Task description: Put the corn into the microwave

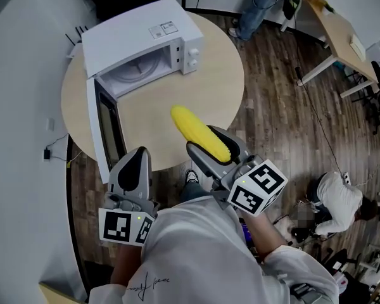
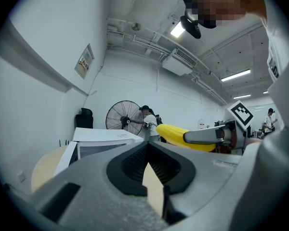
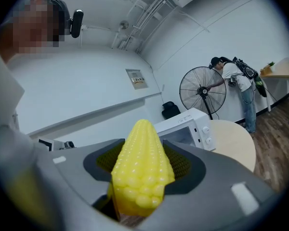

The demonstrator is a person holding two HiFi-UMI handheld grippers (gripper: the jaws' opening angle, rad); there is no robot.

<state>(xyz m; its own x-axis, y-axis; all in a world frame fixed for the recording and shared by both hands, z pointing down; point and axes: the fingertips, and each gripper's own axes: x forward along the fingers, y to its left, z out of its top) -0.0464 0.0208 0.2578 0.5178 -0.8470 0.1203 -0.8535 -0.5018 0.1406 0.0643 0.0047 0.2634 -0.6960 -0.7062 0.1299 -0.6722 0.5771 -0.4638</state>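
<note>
A yellow corn cob [image 1: 199, 133] is held in my right gripper [image 1: 201, 139], shut on its thick end; its pointed tip reaches toward the table. In the right gripper view the corn [image 3: 142, 172] fills the jaws of the right gripper [image 3: 147, 148]. The white microwave [image 1: 145, 40] stands at the back of the round table [image 1: 221, 75] with its door [image 1: 107, 128] swung open toward me and its cavity bare. My left gripper [image 1: 139, 154] hovers beside the door's near end, shut with nothing in it. In the left gripper view the gripper [image 2: 147, 148] faces the microwave [image 2: 103, 138], with the corn [image 2: 176, 131] to its right.
A standing fan [image 3: 202, 90] and a person [image 1: 259, 5] are beyond the table. A light desk [image 1: 339, 37] stands at the far right on the wood floor. Another person [image 1: 335, 198] crouches low at the right. A wall runs along the left.
</note>
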